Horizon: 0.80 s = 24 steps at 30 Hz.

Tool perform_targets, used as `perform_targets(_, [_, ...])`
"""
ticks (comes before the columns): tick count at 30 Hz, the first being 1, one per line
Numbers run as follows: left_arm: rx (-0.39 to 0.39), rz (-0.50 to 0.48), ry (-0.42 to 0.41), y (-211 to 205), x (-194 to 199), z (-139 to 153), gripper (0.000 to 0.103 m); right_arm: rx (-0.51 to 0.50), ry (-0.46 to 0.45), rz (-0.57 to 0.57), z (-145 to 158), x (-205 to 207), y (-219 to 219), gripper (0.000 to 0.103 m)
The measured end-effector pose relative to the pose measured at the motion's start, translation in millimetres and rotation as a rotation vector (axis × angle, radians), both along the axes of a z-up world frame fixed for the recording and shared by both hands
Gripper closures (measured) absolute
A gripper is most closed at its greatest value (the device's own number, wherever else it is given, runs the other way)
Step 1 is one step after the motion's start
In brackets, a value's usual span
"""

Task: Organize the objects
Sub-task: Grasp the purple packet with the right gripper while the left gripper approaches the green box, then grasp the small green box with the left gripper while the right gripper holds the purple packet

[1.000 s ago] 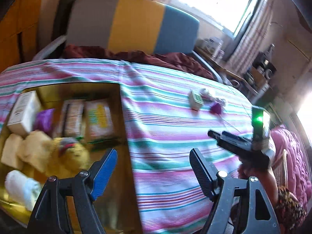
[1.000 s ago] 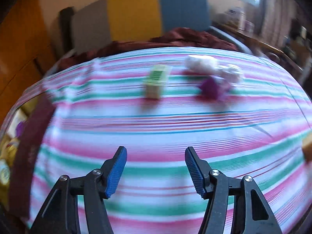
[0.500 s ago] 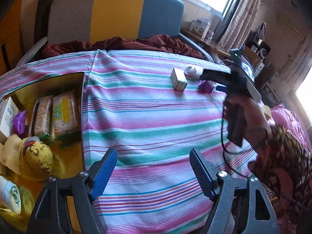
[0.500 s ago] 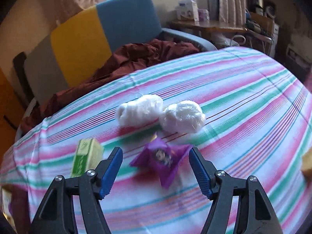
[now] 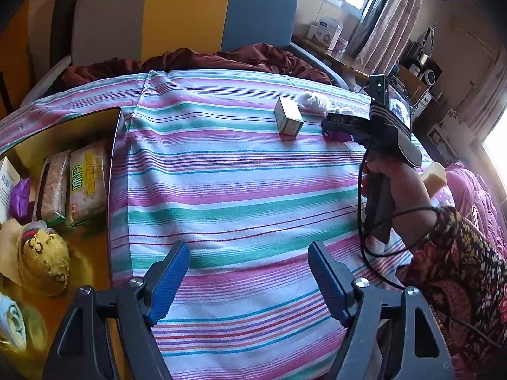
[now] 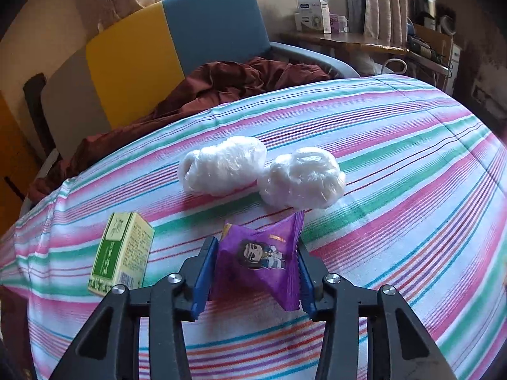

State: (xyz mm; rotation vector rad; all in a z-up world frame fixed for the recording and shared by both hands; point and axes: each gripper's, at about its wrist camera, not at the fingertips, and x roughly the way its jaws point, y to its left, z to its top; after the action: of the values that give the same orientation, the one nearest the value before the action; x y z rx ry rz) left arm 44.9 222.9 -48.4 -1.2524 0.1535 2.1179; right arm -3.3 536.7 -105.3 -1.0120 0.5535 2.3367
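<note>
— Judging by its crinkled foil, how will that purple snack packet (image 6: 259,261) behave?

— Light and soft, I'd say. It looks like a puffed wrapper that gives under pressure and could slide on slick film. It lies on the striped cloth of the desk (image 6: 396,164), and the right tool (image 6: 253,272) has a blue pad on each side of it, pressed against or very nearly against its flanks. Whether the pinch is already firm I cannot tell.

— Where is the best hold?

— Across the body, about where the pads sit now, rather than on the thin crimped end, which would probably fold and slip. A gentle squeeze should do, since the contents may crush.

— And the other hand?

— The left tool (image 5: 250,280) hangs spread wide with nothing between its pads, near the open box (image 5: 117,145) that already holds packets and a yellow pouch.

— What stays unclear?

— The packet's underside and lower edge are hidden behind the pads. From the left view it is mostly covered by the right tool. The two white wrapped bundles (image 6: 223,166) sit just behind it, contents unreadable, and the small green carton (image 6: 122,258) stands beside it, apart.
</note>
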Motion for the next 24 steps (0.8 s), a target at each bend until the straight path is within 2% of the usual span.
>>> perform_targets(15, [-0.031,-0.039,-0.003,43,-20,-5,0.026,0.058,-0.027,-0.018,1,33,-7,0.057])
perform_targets(24, [-0.048,-0.040,0.032,98,-63,-11,0.024,0.071,-0.011,-0.029,-1,41,-8,0.056])
